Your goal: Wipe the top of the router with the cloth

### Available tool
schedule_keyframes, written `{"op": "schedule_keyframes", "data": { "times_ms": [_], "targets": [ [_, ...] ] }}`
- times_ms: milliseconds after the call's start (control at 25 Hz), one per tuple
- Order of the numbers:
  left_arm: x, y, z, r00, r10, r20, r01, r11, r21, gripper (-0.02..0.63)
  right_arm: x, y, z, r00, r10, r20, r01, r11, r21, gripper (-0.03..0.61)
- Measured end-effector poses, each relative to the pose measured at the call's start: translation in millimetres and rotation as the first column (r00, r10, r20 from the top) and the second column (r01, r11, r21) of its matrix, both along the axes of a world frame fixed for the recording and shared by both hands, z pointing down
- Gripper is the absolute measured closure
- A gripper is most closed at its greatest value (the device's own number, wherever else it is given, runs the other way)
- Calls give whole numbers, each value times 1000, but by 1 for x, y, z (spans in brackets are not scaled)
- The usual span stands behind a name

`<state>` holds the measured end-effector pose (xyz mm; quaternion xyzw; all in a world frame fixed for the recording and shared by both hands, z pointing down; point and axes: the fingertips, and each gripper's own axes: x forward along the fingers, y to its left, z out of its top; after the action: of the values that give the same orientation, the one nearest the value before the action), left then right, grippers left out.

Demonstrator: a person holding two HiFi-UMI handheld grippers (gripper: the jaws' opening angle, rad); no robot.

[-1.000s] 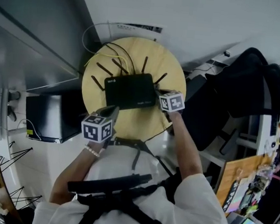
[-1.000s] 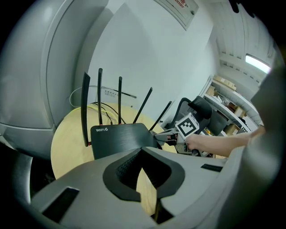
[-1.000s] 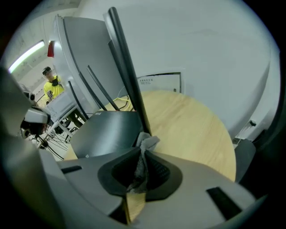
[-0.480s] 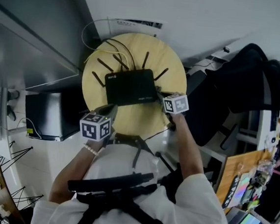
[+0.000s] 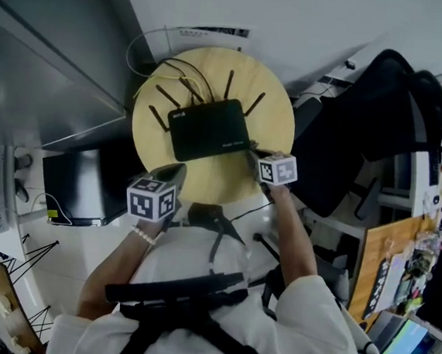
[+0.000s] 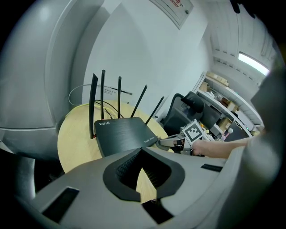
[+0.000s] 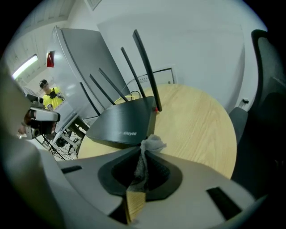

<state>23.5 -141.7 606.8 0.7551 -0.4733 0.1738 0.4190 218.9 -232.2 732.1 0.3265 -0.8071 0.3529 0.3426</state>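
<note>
I count one router [image 5: 210,128] with five antennas, my right gripper [image 7: 145,146] pinching the single cloth [image 7: 152,143] just beside the router's front corner, and my left gripper [image 6: 142,150] clamped on nothing near the router.

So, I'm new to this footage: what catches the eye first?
A black router with raised antennas sits on the round wooden table. The right gripper pinches a white cloth at the router's near corner; the left gripper, shut and empty, hangs by the table's edge.

Right tongs [image 7: 144,154] pinch cloth [image 7: 151,144] near router [image 7: 125,121].
</note>
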Motion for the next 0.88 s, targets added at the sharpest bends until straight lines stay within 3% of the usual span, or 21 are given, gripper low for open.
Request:
{"op": "schedule_keyframes", "data": {
  "times_ms": [320, 880],
  "targets": [
    [-21, 21, -3, 1000, -4, 7, 4, 1000, 8, 617, -33, 26, 2, 1000, -9, 13, 9, 1000, -3, 538],
    [-69, 58, -8, 996, -88, 7, 88, 996, 11, 617, -152, 77, -4, 983, -166, 79, 168, 986, -14, 538]
  ]
}}
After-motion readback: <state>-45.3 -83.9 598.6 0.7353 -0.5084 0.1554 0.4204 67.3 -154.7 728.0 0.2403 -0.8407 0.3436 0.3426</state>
